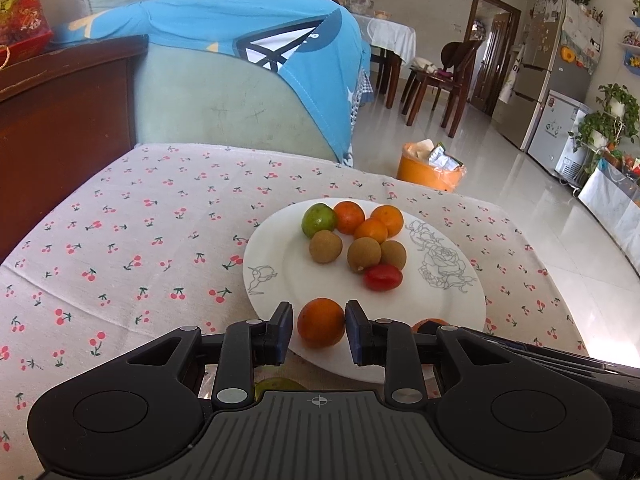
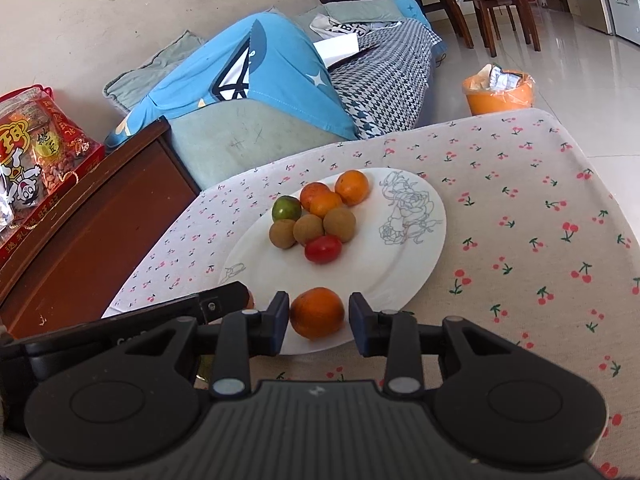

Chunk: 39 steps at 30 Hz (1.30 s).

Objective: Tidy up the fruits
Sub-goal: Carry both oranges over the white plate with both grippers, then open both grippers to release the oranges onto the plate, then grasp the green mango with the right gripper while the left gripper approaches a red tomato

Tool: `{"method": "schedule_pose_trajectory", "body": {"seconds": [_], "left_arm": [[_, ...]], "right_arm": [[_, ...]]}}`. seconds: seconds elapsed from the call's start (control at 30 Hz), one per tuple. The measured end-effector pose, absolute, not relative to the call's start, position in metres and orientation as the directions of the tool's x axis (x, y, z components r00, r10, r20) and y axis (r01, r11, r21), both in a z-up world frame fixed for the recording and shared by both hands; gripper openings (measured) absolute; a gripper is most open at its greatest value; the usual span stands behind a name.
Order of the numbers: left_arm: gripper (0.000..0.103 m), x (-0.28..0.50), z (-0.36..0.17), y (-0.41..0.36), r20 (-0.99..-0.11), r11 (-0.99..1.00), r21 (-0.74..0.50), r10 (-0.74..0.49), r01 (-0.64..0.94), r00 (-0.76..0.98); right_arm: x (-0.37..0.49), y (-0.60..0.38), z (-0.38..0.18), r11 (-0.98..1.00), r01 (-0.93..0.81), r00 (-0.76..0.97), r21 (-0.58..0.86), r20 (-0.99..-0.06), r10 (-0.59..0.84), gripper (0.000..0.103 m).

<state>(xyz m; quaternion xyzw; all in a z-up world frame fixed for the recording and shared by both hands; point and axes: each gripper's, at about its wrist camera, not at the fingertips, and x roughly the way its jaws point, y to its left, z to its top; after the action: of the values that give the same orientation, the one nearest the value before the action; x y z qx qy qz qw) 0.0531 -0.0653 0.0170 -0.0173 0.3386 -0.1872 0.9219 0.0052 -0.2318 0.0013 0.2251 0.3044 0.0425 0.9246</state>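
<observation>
**Hazards**

1. Roll-off. Each gripper brackets a round fruit on the plate (image 1: 460, 312) near its lower rim. A fruit nudged while a pad is drawn back could roll down onto the cherry-print cloth (image 1: 120, 240).
2. Collision. The two tools sit close side by side at the bottom of each frame; a sideways move could knock the neighbouring fruit.

**Finger state**

- Left gripper (image 1: 319, 334): fingers slightly spread around an orange fruit (image 1: 321, 328). The right-hand pad meets the skin and a sliver of gap shows at the other, so this reads as no firm pinch.
- Right gripper (image 2: 319, 322): fingers spread around a second orange fruit (image 2: 317, 312), with a clear gap at the right-hand pad.

**Appearance**

Both fruits are round, smooth and orange with a reddish blush (likely small citrus). The sorted cluster (image 1: 356, 240) lies above them in the plate's upper half: one green, three orange, three brown and one red.
</observation>
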Motion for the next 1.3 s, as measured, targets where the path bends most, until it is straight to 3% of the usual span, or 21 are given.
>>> {"method": "schedule_pose_trajectory", "body": {"seconds": [0.03, 0.1, 0.37, 0.43, 0.83, 1.3], "left_arm": [[0.039, 0.054, 0.017, -0.065, -0.619, 0.933, -0.16, -0.35, 0.323, 0.703], [0.046, 0.053, 0.019, -0.062, -0.612, 0.939, -0.163, -0.338, 0.304, 0.715], [0.054, 0.046, 0.029, -0.052, -0.611, 0.946, -0.172, -0.322, 0.276, 0.723], [0.061, 0.042, 0.033, -0.049, -0.606, 0.947, -0.174, -0.319, 0.27, 0.729], [0.069, 0.021, 0.042, -0.024, -0.63, 0.96, -0.175, -0.279, 0.218, 0.725], [0.071, 0.002, 0.029, 0.004, -0.678, 0.977, -0.16, -0.213, 0.142, 0.704]], "right_arm": [[0.005, -0.231, 0.002, 0.896, 0.059, 0.812, 0.439, -0.543, 0.213, 0.035], [0.004, -0.23, 0.003, 0.9, 0.055, 0.814, 0.432, -0.541, 0.21, 0.035], [0.0, -0.229, 0.008, 0.904, 0.051, 0.822, 0.424, -0.532, 0.203, 0.035], [-0.002, -0.229, 0.009, 0.905, 0.049, 0.823, 0.423, -0.531, 0.204, 0.036], [-0.02, -0.211, 0.013, 0.926, -0.024, 0.794, 0.378, -0.556, 0.248, 0.036], [-0.036, -0.184, 0.01, 0.933, -0.122, 0.754, 0.339, -0.58, 0.31, 0.036]]}}
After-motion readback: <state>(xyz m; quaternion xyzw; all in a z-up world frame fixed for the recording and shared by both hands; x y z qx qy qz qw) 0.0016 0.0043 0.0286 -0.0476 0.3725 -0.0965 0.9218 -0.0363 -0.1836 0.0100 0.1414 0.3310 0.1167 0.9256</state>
